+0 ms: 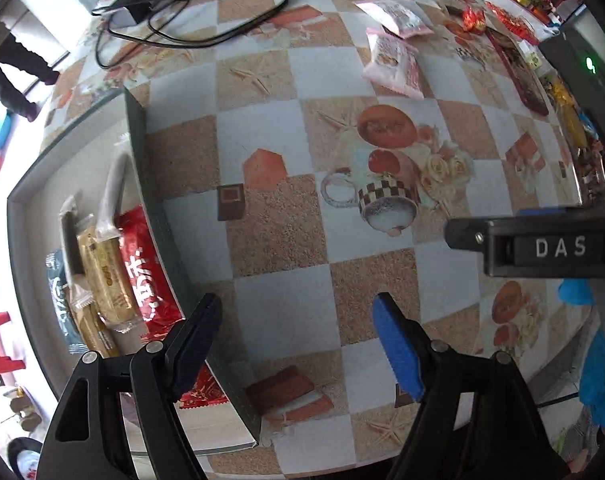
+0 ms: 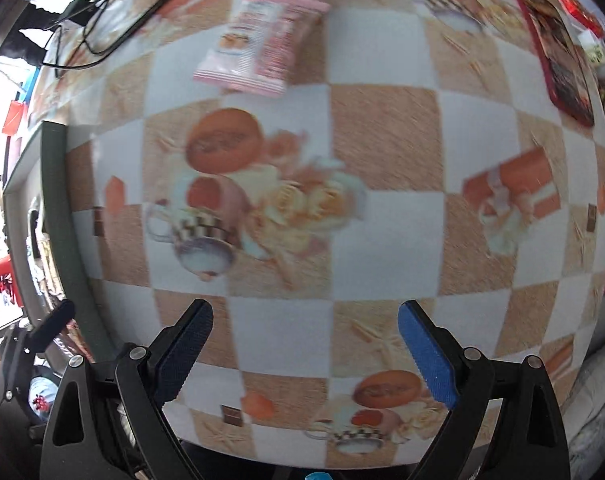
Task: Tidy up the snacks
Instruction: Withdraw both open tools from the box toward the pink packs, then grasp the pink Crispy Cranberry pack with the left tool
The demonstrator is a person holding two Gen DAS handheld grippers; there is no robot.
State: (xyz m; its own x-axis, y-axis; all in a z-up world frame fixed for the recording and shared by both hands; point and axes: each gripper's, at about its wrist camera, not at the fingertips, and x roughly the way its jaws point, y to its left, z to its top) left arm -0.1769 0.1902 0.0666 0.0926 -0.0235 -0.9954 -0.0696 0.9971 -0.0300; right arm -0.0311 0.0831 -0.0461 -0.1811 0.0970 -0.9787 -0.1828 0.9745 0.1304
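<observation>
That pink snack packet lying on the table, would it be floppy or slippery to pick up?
The pink snack packet looks puffy and film-wrapped, so probably light and crinkly, yielding rather than stiff. Its glossy wrapper may slip between pads. It lies flat on the table, so it should slide when pushed, not roll.

One box [image 1: 136,152] sits at the table's [image 1: 270,292] left edge, holding four snack packs: one red [image 1: 150,280], two gold [image 1: 106,276] and one dark blue-grey [image 1: 60,304]. Two pink packets [image 1: 392,66] lie toward the far edge. One black cable [image 1: 190,20] is coiled at the far left corner.
</observation>
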